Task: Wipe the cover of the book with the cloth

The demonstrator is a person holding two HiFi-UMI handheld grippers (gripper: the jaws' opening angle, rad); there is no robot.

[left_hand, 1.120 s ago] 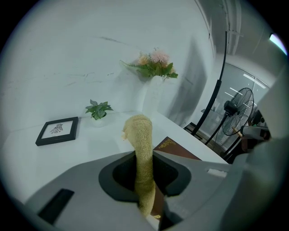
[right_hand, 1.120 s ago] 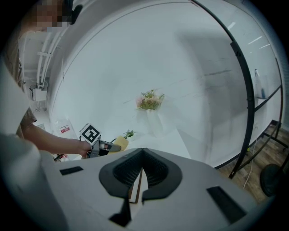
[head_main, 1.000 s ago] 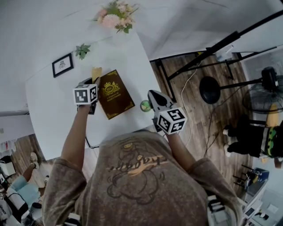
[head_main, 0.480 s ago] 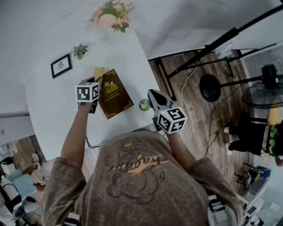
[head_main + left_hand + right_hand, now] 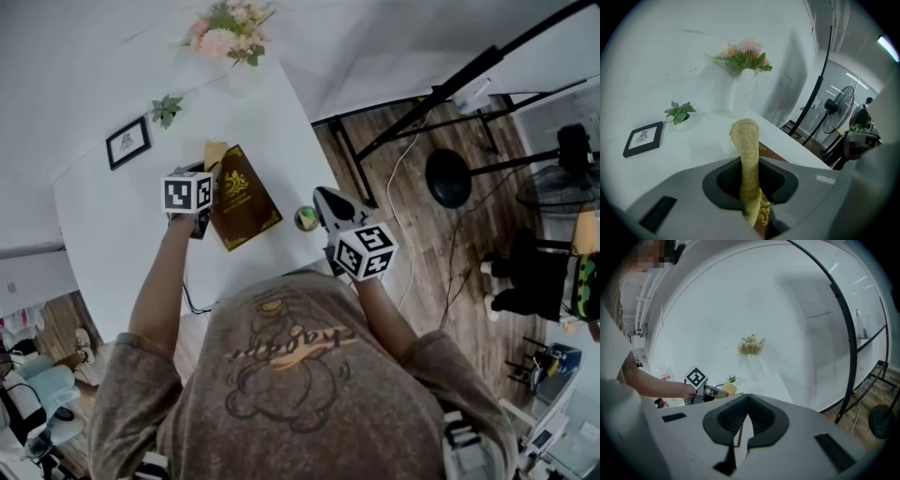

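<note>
Brown with a gilt border, the book [image 5: 246, 199] lies flat near the middle of the white table [image 5: 112, 234]. In the head view its long side runs from 11 to 5 o'clock. The yellow cloth [image 5: 746, 154] is pinched in the left gripper [image 5: 749, 197]. Its jaws are closed tight on the cloth's middle, so one end stands up beyond them and the other droops towards the cover. That gripper sits at the book's 9 o'clock edge, with the cloth poking out near the 11 o'clock corner. Whether the cloth touches the cover yet I cannot tell. The right gripper [image 5: 747, 401] hangs at the book's 4 o'clock, off its edge, with its jaws brought together on nothing.

To wipe well, I judge the cloth should be lowered until its loose end lies flat on the cover. It can then be drawn in long strokes from 11 towards 5 o'clock under light pressure. The right gripper could pin a corner so the book doesn't slide.

A gold crest sits on the upper cover, its lettering too small to read. The framed print [image 5: 128, 142] at the book's 10 o'clock is likewise unreadable.
</note>
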